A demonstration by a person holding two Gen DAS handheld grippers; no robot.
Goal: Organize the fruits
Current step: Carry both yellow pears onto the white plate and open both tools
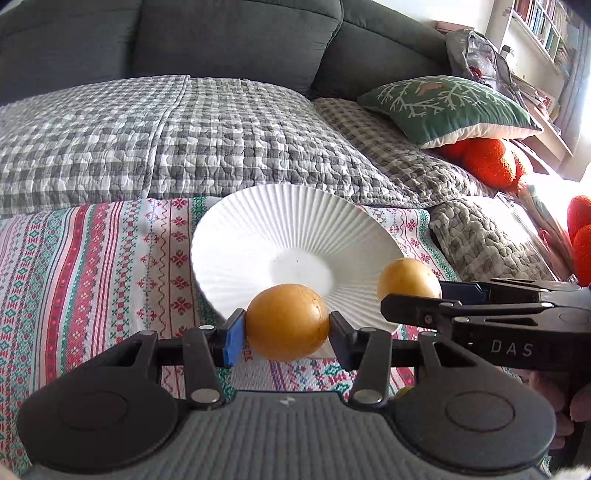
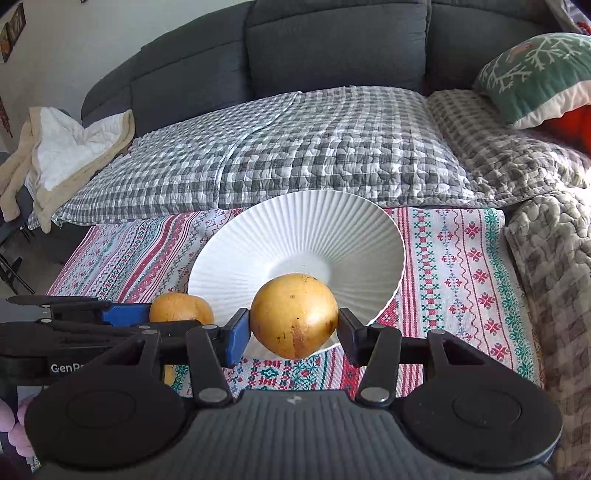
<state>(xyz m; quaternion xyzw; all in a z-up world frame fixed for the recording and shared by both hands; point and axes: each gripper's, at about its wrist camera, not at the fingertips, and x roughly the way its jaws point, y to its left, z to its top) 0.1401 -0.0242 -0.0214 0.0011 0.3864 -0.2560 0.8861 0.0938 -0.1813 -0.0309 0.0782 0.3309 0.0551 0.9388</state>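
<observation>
Grey sofa (image 2: pixel 332 40) w/ checked quilt (image 2: pixel 295 147), green cushion (image 1: pixel 447 107), bookshelf (image 1: pixel 546 26) far right, bright daylight, pale wall (image 2: pixel 92 40)

Plate (image 1: pixel 295 229) near rim hidden behind held fruit (image 1: pixel 287 322) and second fruit (image 1: pixel 408 277). Right gripper (image 1: pixel 410 295) body cut off at frame edge. Hand (image 2: pixel 18 428) barely visible at the corner. Bookshelf (image 1: pixel 543 26) contents too small to tell.

A grey sofa (image 2: pixel 332 44) carries a checked quilt (image 2: pixel 295 147), a green cushion (image 1: pixel 447 107) at its right end, and a cream blanket (image 2: pixel 66 155) at its left end.
</observation>
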